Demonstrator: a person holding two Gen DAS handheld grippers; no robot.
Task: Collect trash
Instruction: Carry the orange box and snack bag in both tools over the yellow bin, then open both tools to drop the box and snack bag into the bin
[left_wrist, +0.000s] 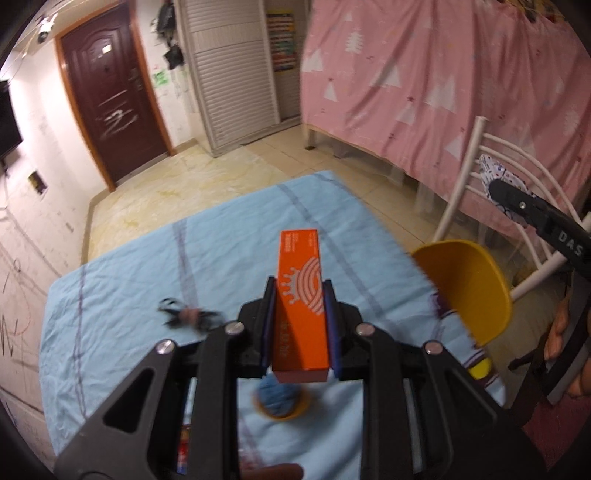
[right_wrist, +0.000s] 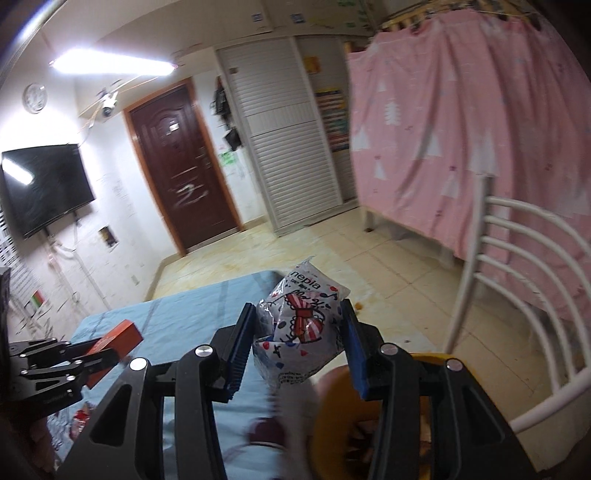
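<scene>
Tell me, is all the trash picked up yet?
Not yet. Nothing looks binned so far. The left gripper is shut on an orange box, and the right gripper clamps a printed tissue packet. A yellow bin waits beside the table. Small blurry things, like a black item, still lie on the blue cloth.

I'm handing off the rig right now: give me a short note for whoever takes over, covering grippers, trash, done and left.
Left gripper: shut on the orange box, held above the blue sheet.
Right gripper: shut on the tissue pack, near the yellow bin.
Done: both pieces picked up.
Left: drop both, probably into the bin; then check the dark item and the blue ball on the sheet, both too blurred to identify.
</scene>
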